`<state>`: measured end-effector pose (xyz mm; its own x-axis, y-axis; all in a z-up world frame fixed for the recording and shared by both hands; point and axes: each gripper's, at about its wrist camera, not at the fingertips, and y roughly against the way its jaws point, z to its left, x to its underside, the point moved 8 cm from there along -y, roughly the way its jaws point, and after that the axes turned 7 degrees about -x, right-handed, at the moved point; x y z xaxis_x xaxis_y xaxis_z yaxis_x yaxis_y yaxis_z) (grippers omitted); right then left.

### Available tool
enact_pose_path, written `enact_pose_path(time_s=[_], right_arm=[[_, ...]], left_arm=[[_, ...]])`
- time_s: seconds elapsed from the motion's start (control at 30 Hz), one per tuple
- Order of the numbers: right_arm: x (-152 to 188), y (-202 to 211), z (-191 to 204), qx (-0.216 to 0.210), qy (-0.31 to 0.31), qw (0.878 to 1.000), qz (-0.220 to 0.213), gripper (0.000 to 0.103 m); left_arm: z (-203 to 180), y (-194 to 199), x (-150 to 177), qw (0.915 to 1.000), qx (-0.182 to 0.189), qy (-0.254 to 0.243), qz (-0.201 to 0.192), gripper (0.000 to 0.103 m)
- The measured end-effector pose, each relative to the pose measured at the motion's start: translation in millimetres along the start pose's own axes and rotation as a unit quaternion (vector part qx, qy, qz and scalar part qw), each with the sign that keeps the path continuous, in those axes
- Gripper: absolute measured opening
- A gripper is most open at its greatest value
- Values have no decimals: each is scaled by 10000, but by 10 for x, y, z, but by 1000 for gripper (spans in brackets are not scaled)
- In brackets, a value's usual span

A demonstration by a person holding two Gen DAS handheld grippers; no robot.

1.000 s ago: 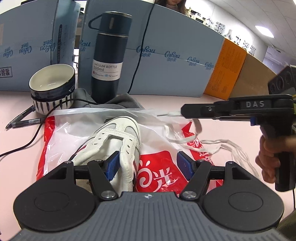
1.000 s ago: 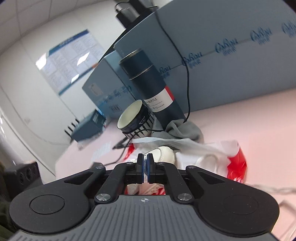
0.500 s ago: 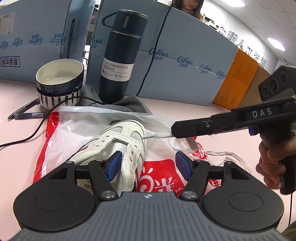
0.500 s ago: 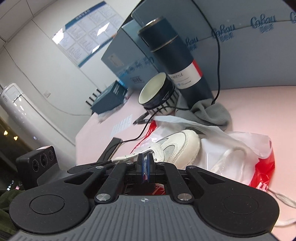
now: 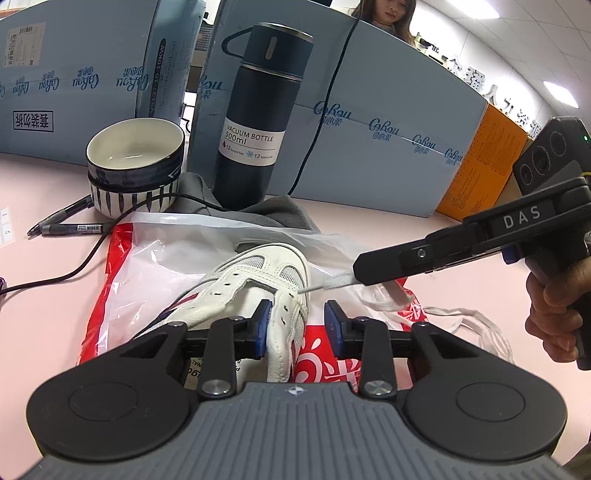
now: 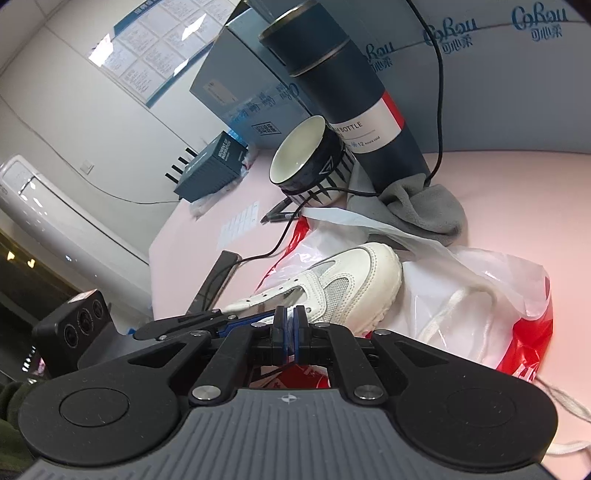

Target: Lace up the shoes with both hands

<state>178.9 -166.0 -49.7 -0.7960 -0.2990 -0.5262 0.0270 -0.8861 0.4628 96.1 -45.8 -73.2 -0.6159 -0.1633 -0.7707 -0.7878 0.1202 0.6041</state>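
A white sneaker [image 5: 258,280] [image 6: 343,280] lies on a red-and-white plastic bag [image 5: 166,251], toe pointing away. My left gripper [image 5: 299,325] is closing, with the shoe's right eyelet flap between its blue pads [image 5: 263,325]. The right pad still stands clear of the flap. My right gripper [image 5: 358,266] [image 6: 290,321] reaches in from the right, shut on the white lace [image 5: 332,282]. The lace tip touches the flap's outer side by an eyelet. The rest of the lace [image 5: 461,317] [image 6: 454,306] trails loose over the bag.
A dark vacuum bottle [image 5: 258,122], stacked bowls [image 5: 135,166], a grey cloth [image 5: 269,214], pens [image 5: 66,225] and a black cable [image 5: 66,273] crowd the pink table behind the shoe. Blue boxes [image 5: 369,129] and an orange box [image 5: 484,162] wall the back. A person [image 5: 388,14] sits beyond.
My left gripper's jaws have narrowed around the shoe's eyelet flap. The right gripper has carried the lace tip leftward up to the shoe's eyelets.
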Motion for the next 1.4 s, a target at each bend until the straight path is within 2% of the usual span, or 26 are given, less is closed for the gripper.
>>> enact_pose_path(time_s=[0.5, 1.23, 1.4], right_arm=[[-45, -69, -42, 45, -32, 9999, 150, 3], [-60, -85, -55, -160, -254, 9994, 152, 4], [-52, -96, -111, 17, -250, 9995, 191, 4]], left_arm=[[-57, -5, 17, 9995, -79, -319, -39, 28], [-59, -5, 32, 9993, -89, -360, -33, 29], [-54, 2, 33, 9993, -78, -351, -37, 29]])
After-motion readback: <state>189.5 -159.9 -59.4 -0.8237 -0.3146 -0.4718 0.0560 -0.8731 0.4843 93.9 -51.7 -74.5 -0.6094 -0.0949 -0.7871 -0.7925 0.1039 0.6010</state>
